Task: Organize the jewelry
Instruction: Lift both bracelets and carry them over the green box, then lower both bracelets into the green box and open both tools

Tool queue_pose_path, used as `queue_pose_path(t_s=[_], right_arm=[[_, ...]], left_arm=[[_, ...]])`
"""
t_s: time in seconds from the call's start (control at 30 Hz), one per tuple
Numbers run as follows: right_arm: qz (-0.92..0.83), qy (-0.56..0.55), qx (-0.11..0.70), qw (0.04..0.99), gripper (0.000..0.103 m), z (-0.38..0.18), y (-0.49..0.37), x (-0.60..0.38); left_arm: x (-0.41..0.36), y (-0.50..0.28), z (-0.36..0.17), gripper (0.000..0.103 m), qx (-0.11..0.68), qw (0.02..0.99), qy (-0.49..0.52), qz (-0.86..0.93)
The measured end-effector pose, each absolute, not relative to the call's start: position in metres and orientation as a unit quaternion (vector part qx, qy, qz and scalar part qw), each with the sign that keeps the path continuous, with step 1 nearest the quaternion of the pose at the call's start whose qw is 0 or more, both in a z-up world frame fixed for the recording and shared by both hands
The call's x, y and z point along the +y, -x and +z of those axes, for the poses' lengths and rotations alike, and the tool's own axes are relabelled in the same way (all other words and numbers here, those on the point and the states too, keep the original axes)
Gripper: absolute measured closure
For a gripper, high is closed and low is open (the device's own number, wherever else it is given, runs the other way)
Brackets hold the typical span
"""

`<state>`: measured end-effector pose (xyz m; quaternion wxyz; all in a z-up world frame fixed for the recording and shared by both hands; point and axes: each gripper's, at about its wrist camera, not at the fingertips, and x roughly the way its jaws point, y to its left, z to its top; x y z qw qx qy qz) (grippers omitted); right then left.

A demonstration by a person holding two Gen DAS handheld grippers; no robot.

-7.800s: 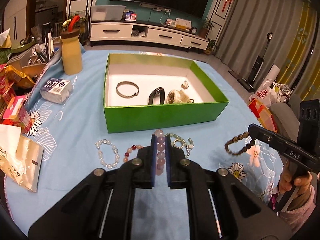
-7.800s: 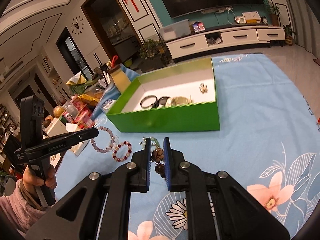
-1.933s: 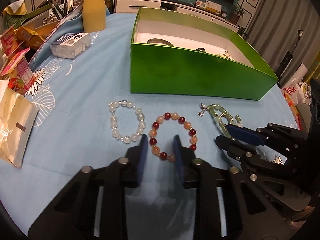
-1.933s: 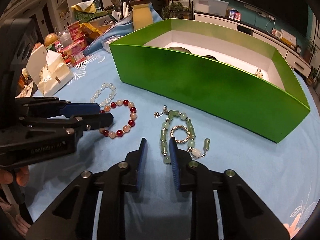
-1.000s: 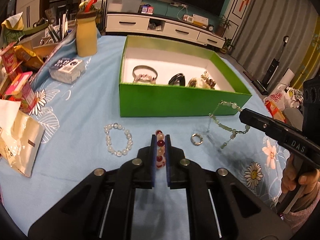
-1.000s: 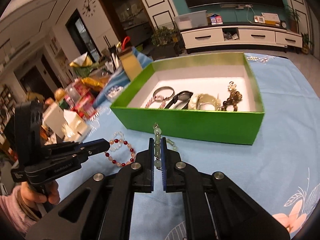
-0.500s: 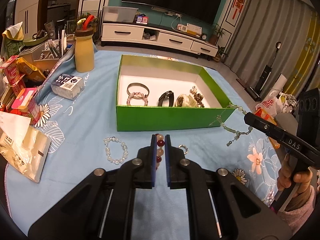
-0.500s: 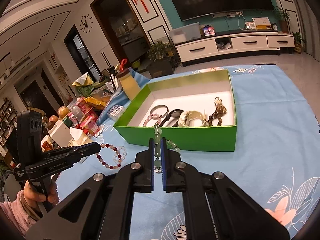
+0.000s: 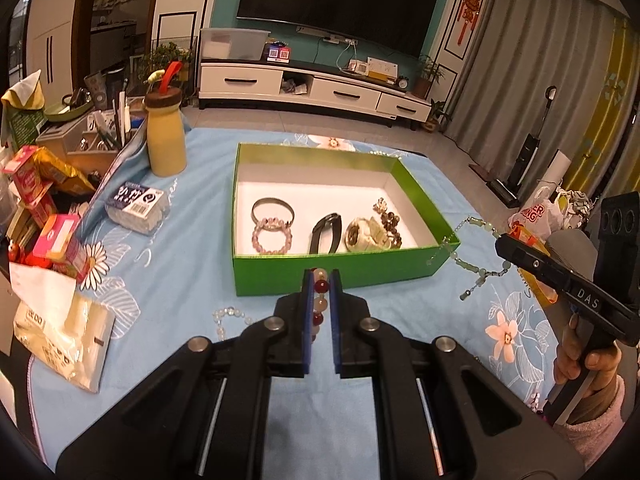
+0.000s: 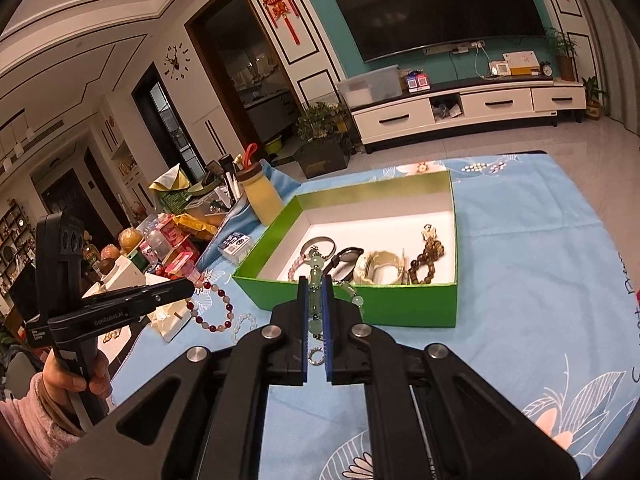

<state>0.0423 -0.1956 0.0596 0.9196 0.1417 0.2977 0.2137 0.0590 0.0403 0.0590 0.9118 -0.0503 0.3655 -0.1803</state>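
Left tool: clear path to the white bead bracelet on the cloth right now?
Probably not: the left tool is shut on the red bracelet. White bracelet lies unobstructed, left of it.

Our living room at home
Beyond the fingers we see a wall-mounted television, white media console and grey curtains.

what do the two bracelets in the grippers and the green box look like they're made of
Red and peach bracelet, in the left gripper: round glossy beads, some translucent, likely polished stone or glass.

Pale green bracelet, in the right gripper: milky jade-like beads on silvery chain links, with a small metal ring below; stone or glass, hard to tell.

Green box: thin, sharp-folded walls with a slight sheen and white inside, probably coated cardboard.
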Motion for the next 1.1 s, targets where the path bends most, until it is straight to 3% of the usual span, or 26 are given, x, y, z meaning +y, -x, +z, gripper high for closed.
queue_pose_path(t_s=[1.1], right_arm=[[0.199,-0.144,0.280,0.928,0.097,0.078,-0.123,-0.206]], left_arm=[[0.008,-0.162,0.078,0.096,0.360,0.912,0.049,-0.188]])
